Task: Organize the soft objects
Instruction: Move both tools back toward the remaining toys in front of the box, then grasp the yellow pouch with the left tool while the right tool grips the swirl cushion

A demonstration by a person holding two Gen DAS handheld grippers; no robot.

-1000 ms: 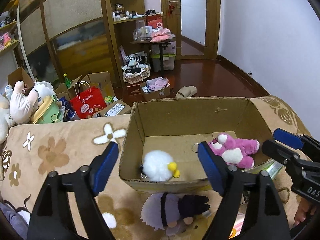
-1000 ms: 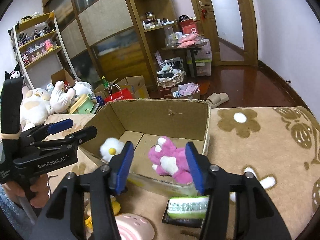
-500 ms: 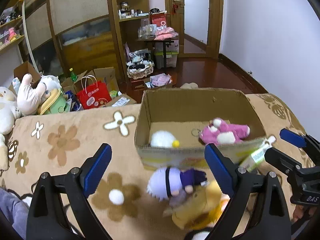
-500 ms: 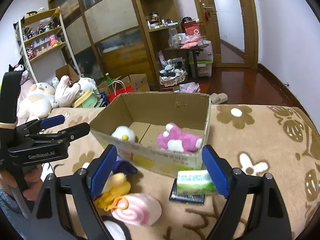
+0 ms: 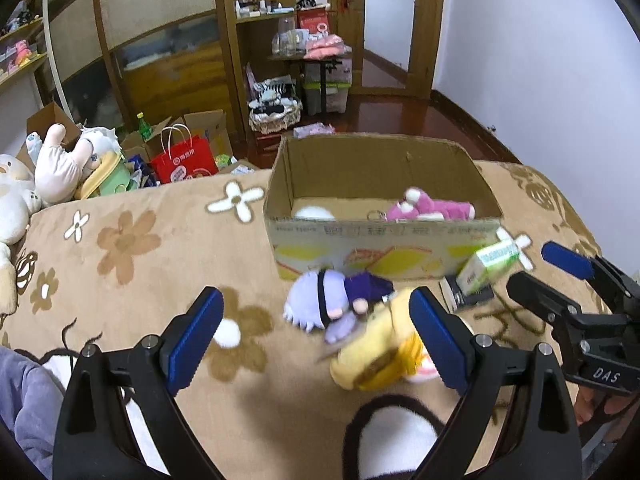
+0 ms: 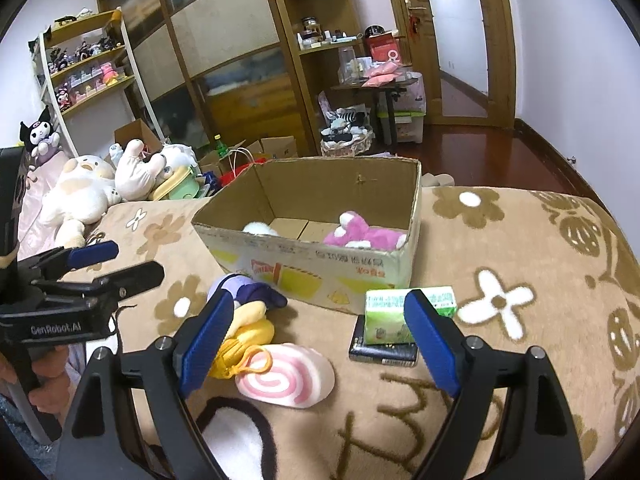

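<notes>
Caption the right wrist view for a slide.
Open right tool above pink swirl plush; cardboard box holds pink plush.

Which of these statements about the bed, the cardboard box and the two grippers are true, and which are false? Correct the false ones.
1. The pink plush toy lies inside the cardboard box. True.
2. The left gripper is clamped on the purple doll. False: its jaws stand wide with nothing pressed between them; the doll lies on the blanket.
3. The pink swirl plush lies outside the box. True.
4. The green pack is in the box. False: it rests on a dark flat item in front of it.
5. The right gripper is open. True.
</notes>
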